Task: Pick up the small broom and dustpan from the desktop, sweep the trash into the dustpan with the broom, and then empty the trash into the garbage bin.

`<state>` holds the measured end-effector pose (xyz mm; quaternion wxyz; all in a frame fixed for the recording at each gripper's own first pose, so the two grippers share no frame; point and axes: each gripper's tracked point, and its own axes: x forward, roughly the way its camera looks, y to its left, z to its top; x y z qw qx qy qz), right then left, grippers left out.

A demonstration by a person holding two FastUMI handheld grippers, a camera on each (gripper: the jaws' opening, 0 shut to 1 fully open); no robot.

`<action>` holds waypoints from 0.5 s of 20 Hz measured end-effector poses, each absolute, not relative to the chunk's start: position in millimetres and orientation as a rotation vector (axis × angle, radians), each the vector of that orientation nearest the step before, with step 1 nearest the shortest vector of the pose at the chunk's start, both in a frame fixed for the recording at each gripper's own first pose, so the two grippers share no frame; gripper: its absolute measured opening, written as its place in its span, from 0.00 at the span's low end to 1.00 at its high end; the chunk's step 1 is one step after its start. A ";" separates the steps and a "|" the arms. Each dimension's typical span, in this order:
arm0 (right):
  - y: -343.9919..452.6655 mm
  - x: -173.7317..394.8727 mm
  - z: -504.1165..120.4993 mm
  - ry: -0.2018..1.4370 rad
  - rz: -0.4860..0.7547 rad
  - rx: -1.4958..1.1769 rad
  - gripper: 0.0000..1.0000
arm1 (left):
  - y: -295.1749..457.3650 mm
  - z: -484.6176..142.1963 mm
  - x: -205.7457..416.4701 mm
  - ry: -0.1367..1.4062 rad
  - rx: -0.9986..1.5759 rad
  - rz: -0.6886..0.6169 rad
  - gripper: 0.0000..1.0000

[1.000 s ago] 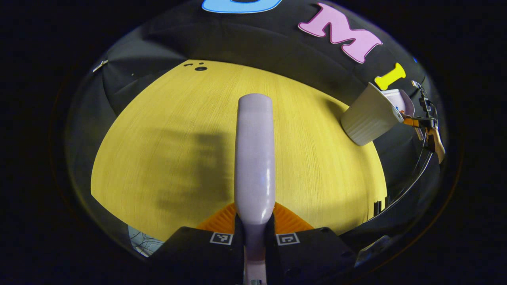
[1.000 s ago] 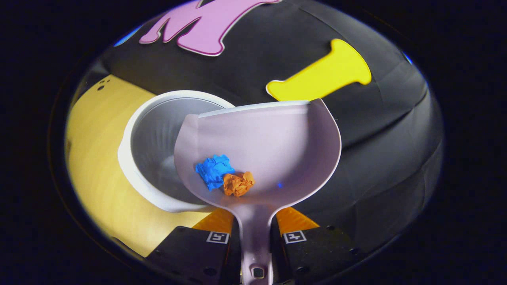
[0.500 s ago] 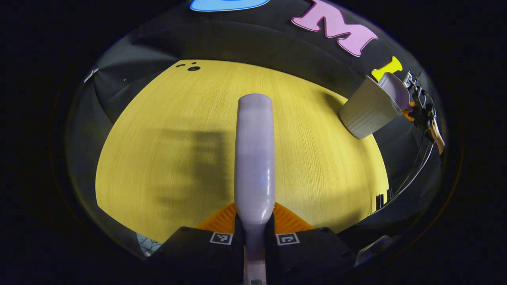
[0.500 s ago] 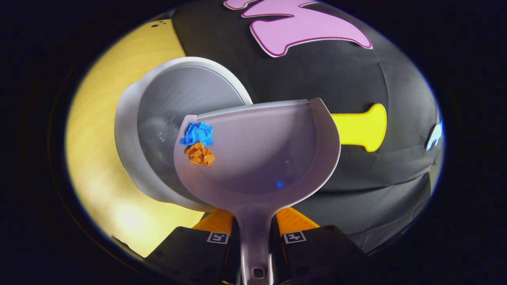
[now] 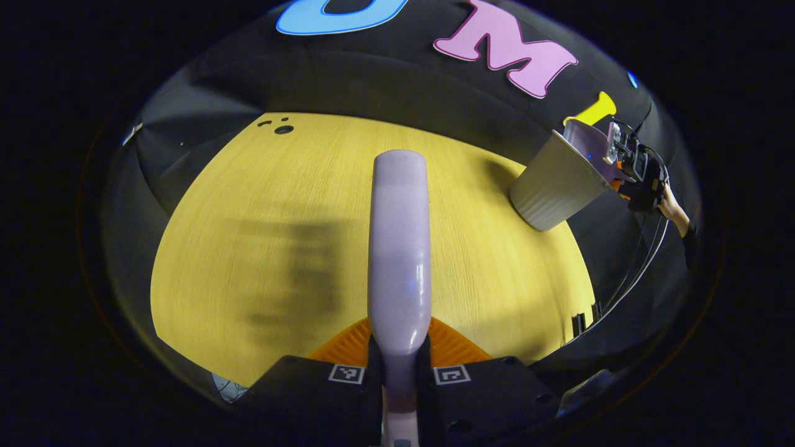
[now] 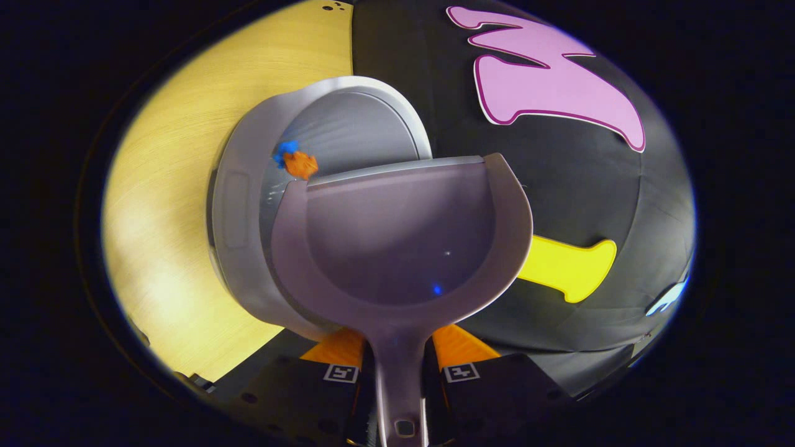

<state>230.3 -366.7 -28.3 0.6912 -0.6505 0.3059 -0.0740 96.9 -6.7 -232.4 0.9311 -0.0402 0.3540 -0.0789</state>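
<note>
Over yellow desktop (image 5: 261,205), right gripper (image 6: 397,363) pinches dustpan (image 6: 404,248), left gripper (image 5: 397,366) pinches broom (image 5: 399,248)

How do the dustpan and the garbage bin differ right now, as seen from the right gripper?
The dustpan is held by its handle in the right gripper; the garbage bin stands on the yellow desktop. The dustpan's scoop is empty; the bin's mouth has the blue scrap and orange scrap at it. The dustpan is shallow, the bin deep. Both are pale plastic.
</note>
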 end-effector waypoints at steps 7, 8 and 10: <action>-377.9 222.5 -3.4 0.694 -0.257 -1.231 0.35 | -1.1 -226.0 91.1 0.696 -0.138 -0.142 0.26; -378.8 219.8 2.6 0.689 -0.274 -1.183 0.39 | 2.3 -224.9 90.8 0.691 -0.142 -0.132 0.26; -377.3 211.7 19.2 0.648 -0.298 -1.087 0.35 | 8.9 -221.7 90.5 0.675 -0.150 -0.117 0.26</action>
